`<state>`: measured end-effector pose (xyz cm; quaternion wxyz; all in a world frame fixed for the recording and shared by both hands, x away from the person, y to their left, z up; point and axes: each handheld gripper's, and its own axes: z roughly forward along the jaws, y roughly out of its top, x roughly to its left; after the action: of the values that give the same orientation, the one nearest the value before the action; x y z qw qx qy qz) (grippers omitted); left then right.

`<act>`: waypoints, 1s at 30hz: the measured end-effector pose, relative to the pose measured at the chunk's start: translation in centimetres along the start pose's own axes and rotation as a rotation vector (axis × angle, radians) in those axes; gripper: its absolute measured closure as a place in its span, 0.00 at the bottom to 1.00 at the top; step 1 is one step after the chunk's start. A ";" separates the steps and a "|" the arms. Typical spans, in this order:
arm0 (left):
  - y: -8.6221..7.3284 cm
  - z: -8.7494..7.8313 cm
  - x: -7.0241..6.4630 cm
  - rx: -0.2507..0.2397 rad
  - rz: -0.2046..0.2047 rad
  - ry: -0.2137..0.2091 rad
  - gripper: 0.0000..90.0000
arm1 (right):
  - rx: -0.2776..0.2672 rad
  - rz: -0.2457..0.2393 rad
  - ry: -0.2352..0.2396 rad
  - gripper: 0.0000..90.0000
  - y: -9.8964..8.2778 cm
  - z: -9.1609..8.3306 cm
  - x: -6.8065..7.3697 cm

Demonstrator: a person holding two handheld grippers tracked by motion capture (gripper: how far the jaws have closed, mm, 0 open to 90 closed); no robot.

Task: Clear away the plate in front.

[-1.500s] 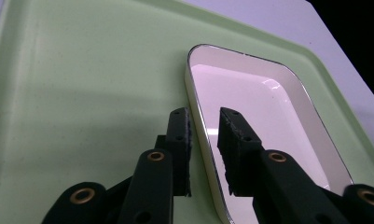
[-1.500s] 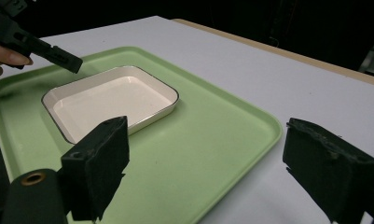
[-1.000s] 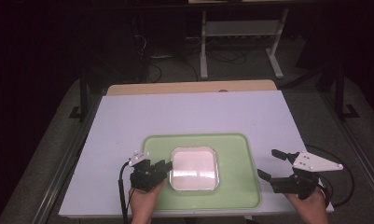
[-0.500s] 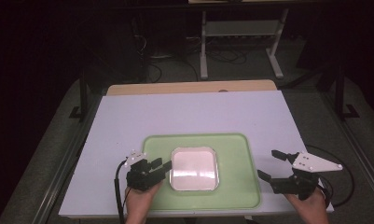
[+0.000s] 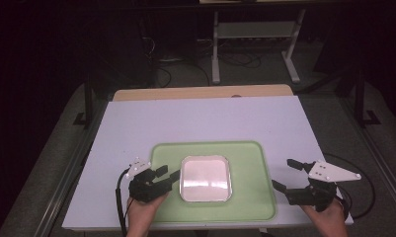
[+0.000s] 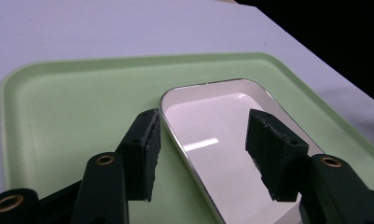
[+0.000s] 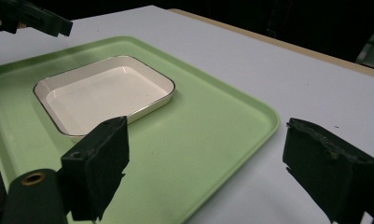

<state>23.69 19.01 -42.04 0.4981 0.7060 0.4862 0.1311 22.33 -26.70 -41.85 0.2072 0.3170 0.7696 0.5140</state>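
A white rectangular dish (image 5: 205, 177) with a thin dark rim sits empty in the middle of a light green tray (image 5: 255, 163). My left gripper (image 5: 168, 174) is at the dish's left edge, open. In the left gripper view the left gripper (image 6: 203, 135) straddles the dish (image 6: 208, 112) rim, one jaw over the tray (image 6: 72, 102) and the other over the dish's inside, nothing held. My right gripper (image 5: 283, 174) is open at the tray's right edge. In the right gripper view the right gripper (image 7: 208, 140) spans the tray (image 7: 203, 126) rim, with the dish (image 7: 105, 91) farther off.
The tray lies near the front of a white table (image 5: 205, 123) whose wooden far edge (image 5: 200, 92) shows. A metal stand (image 5: 255, 39) and cables are on the dark floor behind. The left gripper (image 7: 40, 21) appears top left in the right gripper view.
My left gripper has drifted slightly left and back along the dish's left edge. The right gripper, the dish and the tray have stayed put.
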 end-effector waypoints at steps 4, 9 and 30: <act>0.1 -0.3 0.2 -0.003 0.019 -0.005 0.48 | 0.004 -0.001 0.000 0.15 0.0 0.0 0.0; 0.2 -0.7 0.5 -0.007 0.036 -0.010 0.45 | 0.005 0.003 0.000 0.15 0.0 0.1 0.0; 0.7 -2.7 1.1 -0.016 0.136 -0.039 0.33 | 0.012 0.000 -0.003 0.15 -0.1 0.2 -0.1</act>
<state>22.86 21.47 -40.53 0.5030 0.7358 0.4263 0.1547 22.49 -26.62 -42.02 0.2063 0.3193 0.7724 0.5088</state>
